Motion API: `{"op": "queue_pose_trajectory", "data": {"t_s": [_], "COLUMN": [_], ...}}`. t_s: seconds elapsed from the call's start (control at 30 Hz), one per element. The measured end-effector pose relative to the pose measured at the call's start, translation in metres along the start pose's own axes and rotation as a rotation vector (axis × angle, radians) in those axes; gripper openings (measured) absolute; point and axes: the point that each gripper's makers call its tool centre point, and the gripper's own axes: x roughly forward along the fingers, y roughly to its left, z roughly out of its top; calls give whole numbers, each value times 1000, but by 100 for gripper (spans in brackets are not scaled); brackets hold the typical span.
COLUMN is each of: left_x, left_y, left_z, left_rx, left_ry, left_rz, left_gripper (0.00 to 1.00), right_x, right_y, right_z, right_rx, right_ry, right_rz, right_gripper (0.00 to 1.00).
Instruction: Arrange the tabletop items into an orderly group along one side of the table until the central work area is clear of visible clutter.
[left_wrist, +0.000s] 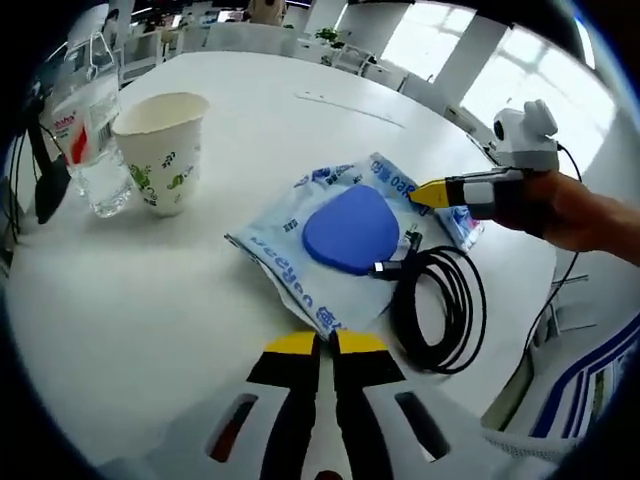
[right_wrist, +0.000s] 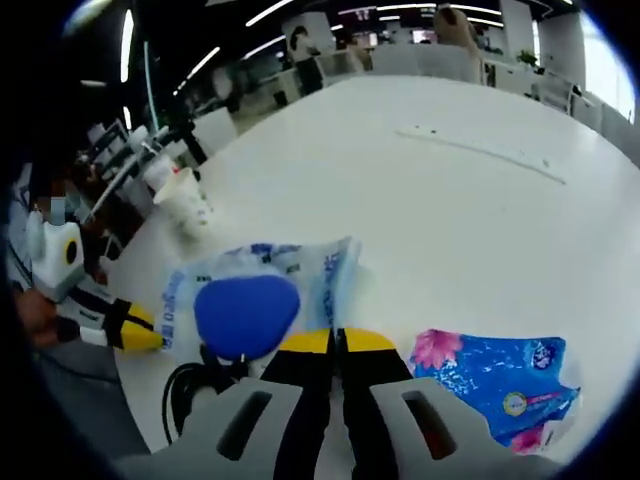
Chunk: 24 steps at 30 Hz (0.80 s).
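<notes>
A blue rounded pad (left_wrist: 350, 228) (right_wrist: 245, 315) lies on a white-and-blue plastic packet (left_wrist: 285, 262) (right_wrist: 280, 265) in the middle of the white table (left_wrist: 200, 290). A coiled black cable (left_wrist: 445, 300) (right_wrist: 185, 390) sits against the packet. My left gripper (left_wrist: 328, 345) (right_wrist: 150, 340) is shut, its yellow tips at the packet's near corner. My right gripper (right_wrist: 335, 342) (left_wrist: 418, 193), held by a hand, is shut with its tips at the packet's opposite edge. Whether either pinches the film cannot be told. A blue flowered tissue pack (right_wrist: 495, 380) lies beside the right gripper.
A paper cup (left_wrist: 165, 150) (right_wrist: 185, 200) and a clear water bottle (left_wrist: 90, 135) stand together near one table edge. A thin white strip (left_wrist: 345, 105) (right_wrist: 480, 150) lies on the far table surface. Chairs and other desks surround the table.
</notes>
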Motion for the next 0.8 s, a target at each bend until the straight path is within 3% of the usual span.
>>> {"op": "queue_pose_trajectory", "data": {"t_s": [0.53,0.8], "left_x": [-1,0], "left_y": [19,24], "left_z": [39,45], "left_rx": [-14,2], "left_ry": [-65,-83], "left_rz": [38,37], "left_gripper": [0,0], "right_x": [-19,-29], "right_y": [13,25], "right_z": [-9,-16], "right_rx": [30,18], "right_ry": [-32,-34], "right_rz": [-13,-10], "right_gripper": [0,0]}}
